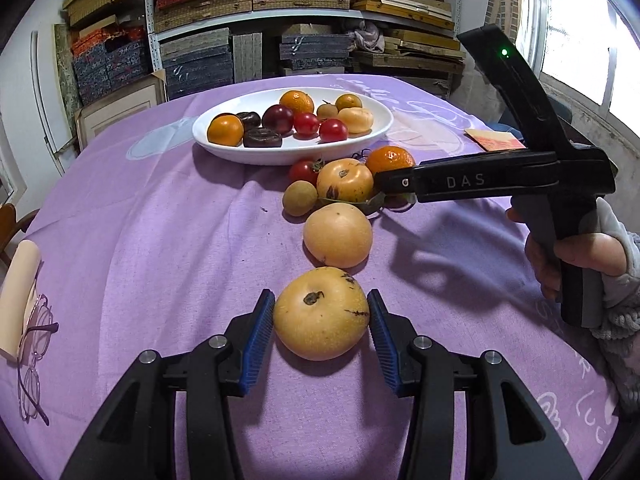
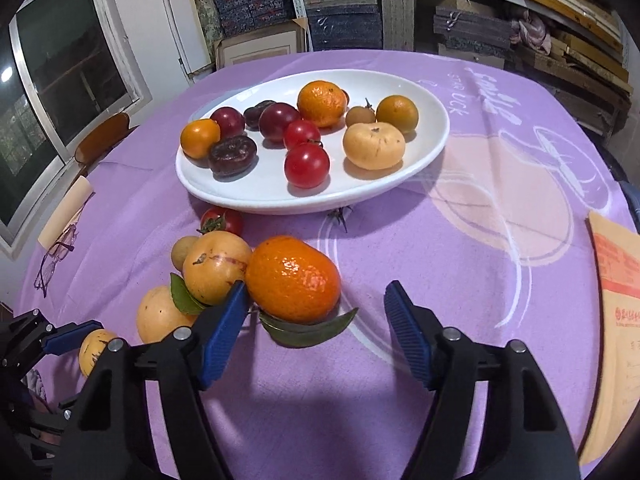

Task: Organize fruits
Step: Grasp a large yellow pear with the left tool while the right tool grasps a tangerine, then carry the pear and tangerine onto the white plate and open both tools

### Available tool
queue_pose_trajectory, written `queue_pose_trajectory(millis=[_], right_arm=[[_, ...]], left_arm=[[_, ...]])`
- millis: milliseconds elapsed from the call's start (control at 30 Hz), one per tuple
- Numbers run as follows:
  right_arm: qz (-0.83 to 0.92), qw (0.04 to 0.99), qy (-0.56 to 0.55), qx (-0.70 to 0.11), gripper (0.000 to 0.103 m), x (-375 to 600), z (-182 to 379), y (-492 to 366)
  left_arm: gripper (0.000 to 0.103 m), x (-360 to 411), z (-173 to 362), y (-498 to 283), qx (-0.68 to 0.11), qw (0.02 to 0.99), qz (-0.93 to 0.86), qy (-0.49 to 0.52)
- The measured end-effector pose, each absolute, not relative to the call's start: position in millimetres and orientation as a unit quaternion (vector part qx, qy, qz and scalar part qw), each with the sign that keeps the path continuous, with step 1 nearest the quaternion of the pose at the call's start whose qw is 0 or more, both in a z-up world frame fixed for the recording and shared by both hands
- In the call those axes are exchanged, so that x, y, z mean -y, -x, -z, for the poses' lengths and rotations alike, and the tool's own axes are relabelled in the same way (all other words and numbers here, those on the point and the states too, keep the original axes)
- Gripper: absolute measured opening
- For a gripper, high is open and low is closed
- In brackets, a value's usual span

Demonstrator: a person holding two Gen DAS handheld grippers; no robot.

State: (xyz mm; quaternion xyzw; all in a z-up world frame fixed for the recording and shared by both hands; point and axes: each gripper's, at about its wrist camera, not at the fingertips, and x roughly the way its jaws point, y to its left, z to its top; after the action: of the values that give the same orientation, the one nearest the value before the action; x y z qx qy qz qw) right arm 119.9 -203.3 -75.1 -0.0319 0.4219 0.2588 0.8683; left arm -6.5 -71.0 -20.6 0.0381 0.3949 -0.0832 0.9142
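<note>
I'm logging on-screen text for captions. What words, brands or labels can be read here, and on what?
"DAS" in pale letters on the side of the right gripper.
"Smile" and "STAR LUCK" in white on the purple tablecloth.
Partial white letters, perhaps "LUC", on the cloth's near edge in the left wrist view.
Red print on the tan envelope: too blurred to read.

A storeroom with a homely touch: metal shelves point(image 1: 304, 12) across the frame's top hold stacked woven and patterned boxes point(image 1: 196, 68), while a purple cloth point(image 1: 160, 240) covers the surface beside a window point(image 2: 60, 80) at left.
</note>
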Motion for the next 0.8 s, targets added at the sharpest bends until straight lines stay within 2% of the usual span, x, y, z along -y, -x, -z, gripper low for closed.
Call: queue_pose_trajectory(millis=[233,400,467,800], right_arm=[[-0.25,0.878,0.06,-0.404,0.058,195,70,-117],[-0.256,0.877,0.061,-0.403,0.053,193,71,-121],[-0.264,0.873,0.063,-0.404,0.044,189,71,-122],[-0.254,0.879,0.071,-0.397,0.044,193,73,-108]], left_arm=[[0.048,70,23,4,-0.399,0.913,0.081,-0.036],[0.048,70,23,4,-0.398,0.913,0.08,-0.038],[0.048,70,23,3,-0.398,0.913,0.08,-0.038],[0.048,75,30,1,-0.419,0.903,0.084,-0.047]])
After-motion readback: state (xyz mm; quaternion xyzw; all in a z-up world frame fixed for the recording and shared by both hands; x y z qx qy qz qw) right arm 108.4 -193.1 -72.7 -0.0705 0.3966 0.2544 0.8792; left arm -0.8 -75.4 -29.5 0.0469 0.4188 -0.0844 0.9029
